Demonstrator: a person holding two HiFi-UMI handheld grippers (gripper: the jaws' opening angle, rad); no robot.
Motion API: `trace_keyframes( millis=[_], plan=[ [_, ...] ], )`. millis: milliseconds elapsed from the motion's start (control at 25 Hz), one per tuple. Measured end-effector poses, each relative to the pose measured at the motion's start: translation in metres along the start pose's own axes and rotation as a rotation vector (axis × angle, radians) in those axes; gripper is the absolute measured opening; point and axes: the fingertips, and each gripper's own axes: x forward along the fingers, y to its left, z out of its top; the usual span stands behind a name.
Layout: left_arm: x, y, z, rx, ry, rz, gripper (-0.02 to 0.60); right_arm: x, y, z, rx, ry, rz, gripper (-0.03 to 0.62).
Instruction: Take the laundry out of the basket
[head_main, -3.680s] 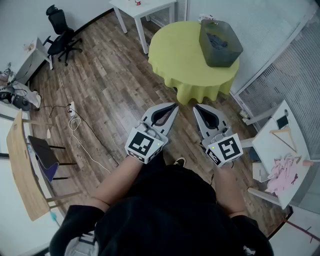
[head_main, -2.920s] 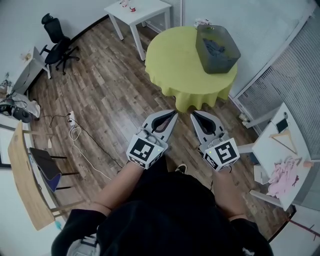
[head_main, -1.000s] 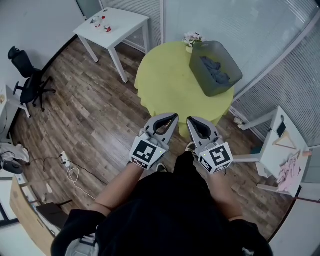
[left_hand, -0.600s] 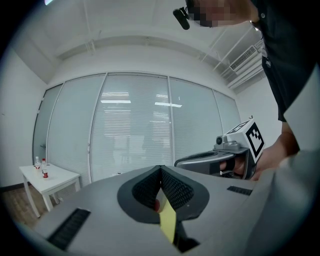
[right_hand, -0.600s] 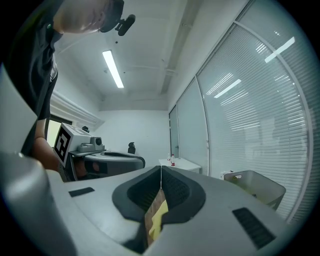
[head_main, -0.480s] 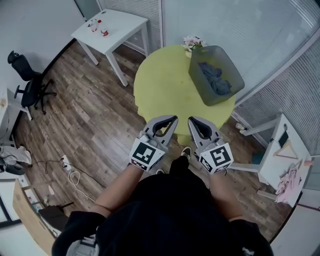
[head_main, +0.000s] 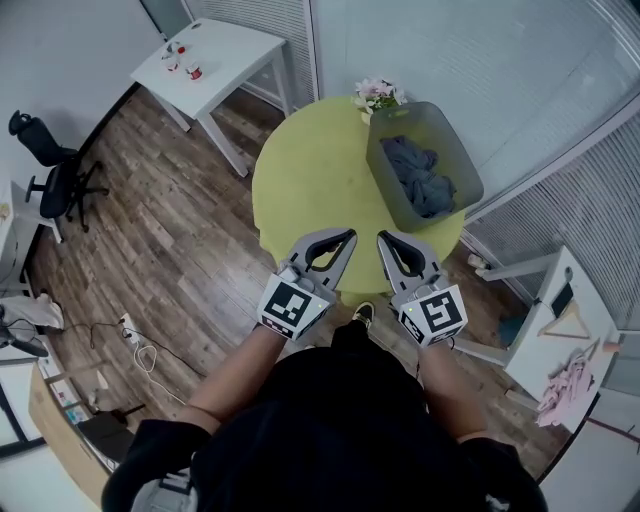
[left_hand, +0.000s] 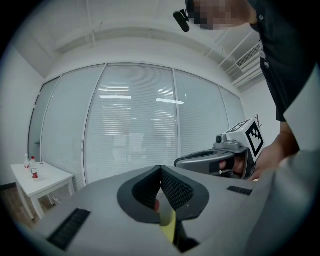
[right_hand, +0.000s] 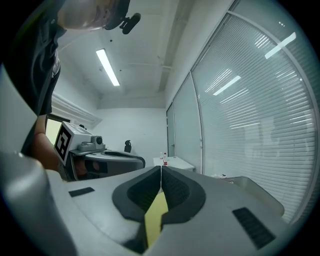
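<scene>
Dark blue-grey laundry (head_main: 420, 178) lies in a heap inside the grey plastic basket (head_main: 380, 185). The basket stands on the far right side of the round yellow-green tabletop (head_main: 310, 190), next to a small bunch of pink and white flowers (head_main: 376, 95).

I think the job has not really begun. No cloth lies on the tabletop, and the heap looks untouched. The left tool (head_main: 347, 236) and the right tool (head_main: 383, 240) hang side by side over the near edge of the tabletop, well apart from the basket. Both are closed with nothing in them. What is left is nearly all of it: reach to the basket, open a tool, grab the laundry and lift it out.

The head view is the only one that shows the laundry, the whole basket and how far the tools are from them. It also shows the brown wood floor (head_main: 180, 220), a small white table (head_main: 205, 60) with bottles on it, and a pink cloth (head_main: 562, 385) on another white table at the right. I cannot tell if that cloth is part of this job.

The two gripper views show what the head view cannot: up close, each tool's jaws touch at the tips and hold nothing. They look out at window blinds and the ceiling, and each one sees the other tool beside it.
</scene>
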Motion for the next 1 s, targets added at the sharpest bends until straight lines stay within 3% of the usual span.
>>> trace_keyframes(
  millis=[400,1000],
  plan=[
    [0.072,0.007,0.004,0.016,0.029,0.023,0.006,0.008,-0.073,-0.005,-0.004,0.016,0.041,0.023],
    [0.147,0.018,0.007,0.060,0.038,0.031,0.006,0.010,-0.162,-0.026,0.015,0.075,-0.008,0.023]
  ],
)
